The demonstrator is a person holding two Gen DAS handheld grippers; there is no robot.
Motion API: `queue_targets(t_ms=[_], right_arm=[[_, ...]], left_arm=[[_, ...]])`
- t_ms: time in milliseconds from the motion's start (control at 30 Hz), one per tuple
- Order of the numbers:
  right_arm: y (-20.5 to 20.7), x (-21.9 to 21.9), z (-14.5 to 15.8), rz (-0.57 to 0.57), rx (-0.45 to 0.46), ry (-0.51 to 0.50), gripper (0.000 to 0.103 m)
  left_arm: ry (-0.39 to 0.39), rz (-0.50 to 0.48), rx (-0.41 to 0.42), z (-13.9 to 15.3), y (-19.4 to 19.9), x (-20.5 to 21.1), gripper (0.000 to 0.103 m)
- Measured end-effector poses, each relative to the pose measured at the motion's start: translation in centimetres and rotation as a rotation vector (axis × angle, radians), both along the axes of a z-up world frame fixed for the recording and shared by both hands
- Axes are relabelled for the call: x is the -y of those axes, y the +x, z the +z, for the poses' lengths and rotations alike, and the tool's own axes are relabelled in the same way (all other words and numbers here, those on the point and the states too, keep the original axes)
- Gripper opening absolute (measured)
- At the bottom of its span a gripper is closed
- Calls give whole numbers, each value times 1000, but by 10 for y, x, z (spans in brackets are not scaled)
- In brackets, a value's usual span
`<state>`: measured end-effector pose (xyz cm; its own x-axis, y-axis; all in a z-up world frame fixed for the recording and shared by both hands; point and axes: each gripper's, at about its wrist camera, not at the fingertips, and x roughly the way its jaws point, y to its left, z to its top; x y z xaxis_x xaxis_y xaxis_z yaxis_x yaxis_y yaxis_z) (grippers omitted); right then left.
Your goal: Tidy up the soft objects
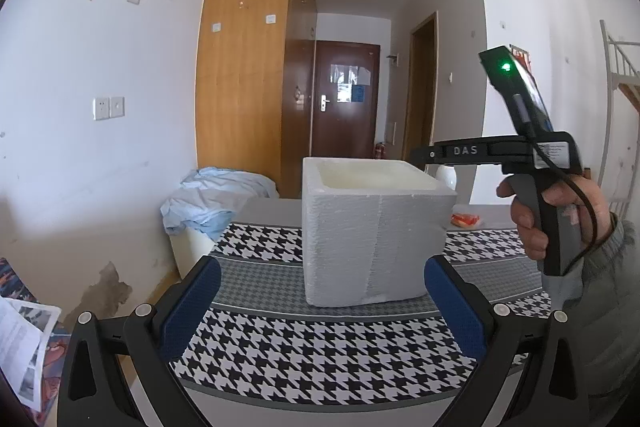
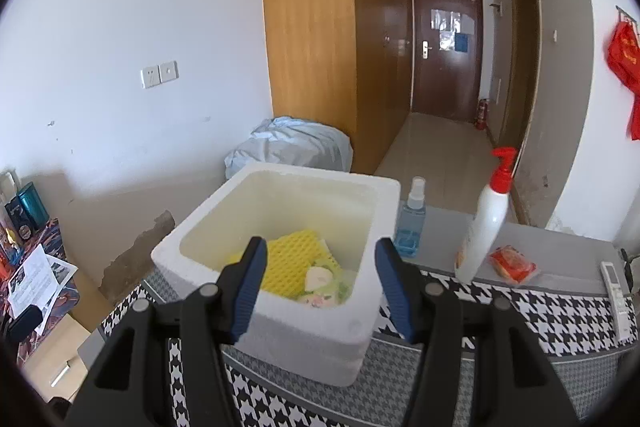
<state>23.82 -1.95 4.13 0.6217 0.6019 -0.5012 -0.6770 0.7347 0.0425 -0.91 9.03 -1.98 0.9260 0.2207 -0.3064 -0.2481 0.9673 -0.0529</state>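
Right gripper: jaws apart, nothing between the blue pads; held above the near wall of the foam box, pointed down into it. No earlier picture is given, so only the present stance is recorded.

Left gripper: jaws wide apart, empty, held low before the box and well clear of it.

Box: white foam, open-topped, set on the houndstooth cloth toward the table's left edge. Contents: yellow mesh sponge lying flat, and pale soft items at its near right corner; these are taken to be the task's soft objects, already stowed.

Outward, along the table's far edge: blue spray bottle just beside the box, white pump bottle, red packet. Remote at the right edge.

Step judged in hand: release into the box, then withdrawal. To be done well, the right gripper should be lifted straight up before being swung aside, so that the light foam wall is not caught and dragged. The packet, if soft, is judged the next candidate; the pump bottle standing close by it should be approached with care, lest it be toppled.
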Motion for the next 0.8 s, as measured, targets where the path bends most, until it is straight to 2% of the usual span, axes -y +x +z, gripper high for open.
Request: queue_targets(t_ms=[133, 267, 467, 500, 567, 800], right_arm=[[-15, 13, 4, -5, 17, 15, 62], [-36, 28, 9, -11, 47, 38, 78], [-64, 46, 13, -13, 80, 53, 79], [-68, 50, 14, -14, 82, 56, 81], [-75, 58, 14, -15, 83, 75, 91], [-98, 77, 11, -31, 90, 99, 97]], left_arm=[[2, -7, -1, 3, -4, 5, 102], [4, -20, 5, 8, -9, 9, 102], [-4, -38, 18, 15, -15, 18, 102], [-5, -42, 20, 16, -16, 19, 102], [-8, -37, 28, 19, -18, 21, 102], [-14, -40, 41, 23, -29, 30, 102]])
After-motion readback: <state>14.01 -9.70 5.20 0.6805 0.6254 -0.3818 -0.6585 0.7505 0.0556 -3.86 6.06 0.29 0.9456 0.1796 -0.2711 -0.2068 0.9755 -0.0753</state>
